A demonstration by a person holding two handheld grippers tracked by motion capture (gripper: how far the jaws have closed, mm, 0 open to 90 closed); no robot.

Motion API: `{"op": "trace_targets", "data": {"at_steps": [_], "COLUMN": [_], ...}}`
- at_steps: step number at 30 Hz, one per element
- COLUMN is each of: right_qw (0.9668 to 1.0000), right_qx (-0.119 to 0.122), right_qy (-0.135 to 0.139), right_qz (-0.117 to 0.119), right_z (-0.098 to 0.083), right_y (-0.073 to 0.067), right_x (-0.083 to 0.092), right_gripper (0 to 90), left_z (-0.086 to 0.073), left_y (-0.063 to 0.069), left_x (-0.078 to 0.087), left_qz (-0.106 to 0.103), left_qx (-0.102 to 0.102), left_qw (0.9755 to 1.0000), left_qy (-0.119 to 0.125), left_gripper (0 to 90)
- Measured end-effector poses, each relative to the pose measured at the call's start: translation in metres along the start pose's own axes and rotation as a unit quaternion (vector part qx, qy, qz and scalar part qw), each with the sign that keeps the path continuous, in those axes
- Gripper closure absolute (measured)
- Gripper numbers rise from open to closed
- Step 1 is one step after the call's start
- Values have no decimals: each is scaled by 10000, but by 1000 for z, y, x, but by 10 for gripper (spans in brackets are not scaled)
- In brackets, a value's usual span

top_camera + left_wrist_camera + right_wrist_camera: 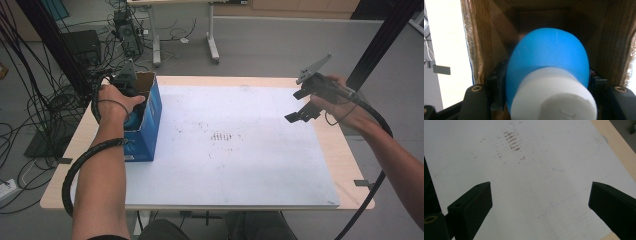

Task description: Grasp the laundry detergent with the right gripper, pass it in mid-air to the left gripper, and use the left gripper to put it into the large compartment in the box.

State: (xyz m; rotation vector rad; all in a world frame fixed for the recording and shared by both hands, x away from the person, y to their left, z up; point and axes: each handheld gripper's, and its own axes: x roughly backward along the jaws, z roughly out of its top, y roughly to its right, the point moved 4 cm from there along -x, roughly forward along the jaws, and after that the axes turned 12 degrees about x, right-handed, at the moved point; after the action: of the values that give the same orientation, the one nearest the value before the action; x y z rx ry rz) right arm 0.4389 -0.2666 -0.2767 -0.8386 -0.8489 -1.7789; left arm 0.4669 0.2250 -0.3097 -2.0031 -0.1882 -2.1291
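The person's left hand (114,102) is reaching forward over the left edge of the table (345,150), its forearm running up from the bottom of the high view with the wrist bent so that the left gripper (131,107) is pointing down into the open top of a blue cardboard box (150,120). The box is standing on the left part of the white sheet (230,150) that is covering most of the tabletop. In the left gripper view the 2 jaws are pressing on either side of a blue bottle (549,62) with a white cap (554,100), so this claw is clamped on the bottle. The bottle is sitting inside the box, with brown cardboard walls rising close around it and the cap end facing the camera. A black cable (82,165) is looping from the gripper around the left forearm.

The right hand (340,105) is hovering above the right side of the table, well apart from the box, its forearm coming in from the lower right corner of the high view. The right gripper (302,116) is tilting down and toward the middle of the sheet, with its grey 3-cornered plate on top. In the right gripper view its 2 jaws are standing wide apart with nothing between them, above bare white sheet that is bearing a patch of brown smudges (512,141).
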Motion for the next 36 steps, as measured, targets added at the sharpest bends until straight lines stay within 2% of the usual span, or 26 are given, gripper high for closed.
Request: {"op": "trace_targets", "data": {"at_steps": [36], "right_qw": [10000], "right_qx": [5], "right_qy": [-30], "right_qz": [-1], "right_z": [-2], "right_y": [0], "right_x": [1], "right_gripper": [50], "left_z": [-2], "left_y": [1], "left_x": [0], "left_qz": [10], "left_qx": [-38], "left_qw": [10000], "left_qy": [25], "left_gripper": [361]}}
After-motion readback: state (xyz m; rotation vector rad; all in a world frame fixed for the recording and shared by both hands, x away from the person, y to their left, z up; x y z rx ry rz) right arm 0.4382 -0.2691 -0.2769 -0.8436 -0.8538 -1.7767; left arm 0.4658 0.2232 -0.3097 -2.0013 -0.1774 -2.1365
